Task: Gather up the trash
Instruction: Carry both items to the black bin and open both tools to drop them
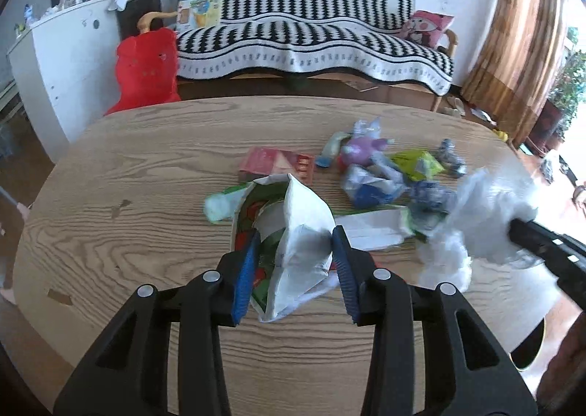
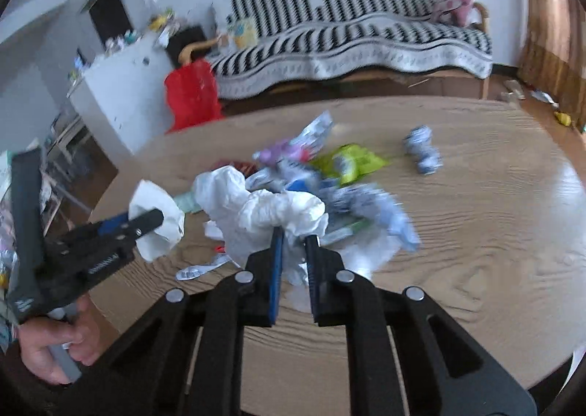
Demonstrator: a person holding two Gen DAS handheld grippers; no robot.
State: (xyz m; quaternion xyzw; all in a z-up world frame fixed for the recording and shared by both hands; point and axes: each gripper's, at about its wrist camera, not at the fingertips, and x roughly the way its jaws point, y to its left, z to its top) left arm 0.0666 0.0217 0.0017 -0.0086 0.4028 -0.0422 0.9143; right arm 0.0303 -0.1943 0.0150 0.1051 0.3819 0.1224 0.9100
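Observation:
My left gripper is shut on a crumpled white paper carton with a red and green print, held above the wooden table. In the right wrist view the left gripper holds that carton at the left. My right gripper is shut on a white plastic bag, which shows blurred in the left wrist view. A pile of trash lies on the table: a red packet, a purple wrapper, a lime green wrapper, blue-white wrappers and a crushed can.
A sofa with a black and white throw stands behind the table. A red bag and a white cabinet are at the left. A brown curtain hangs at the right. A paper scrap lies near the table's front edge.

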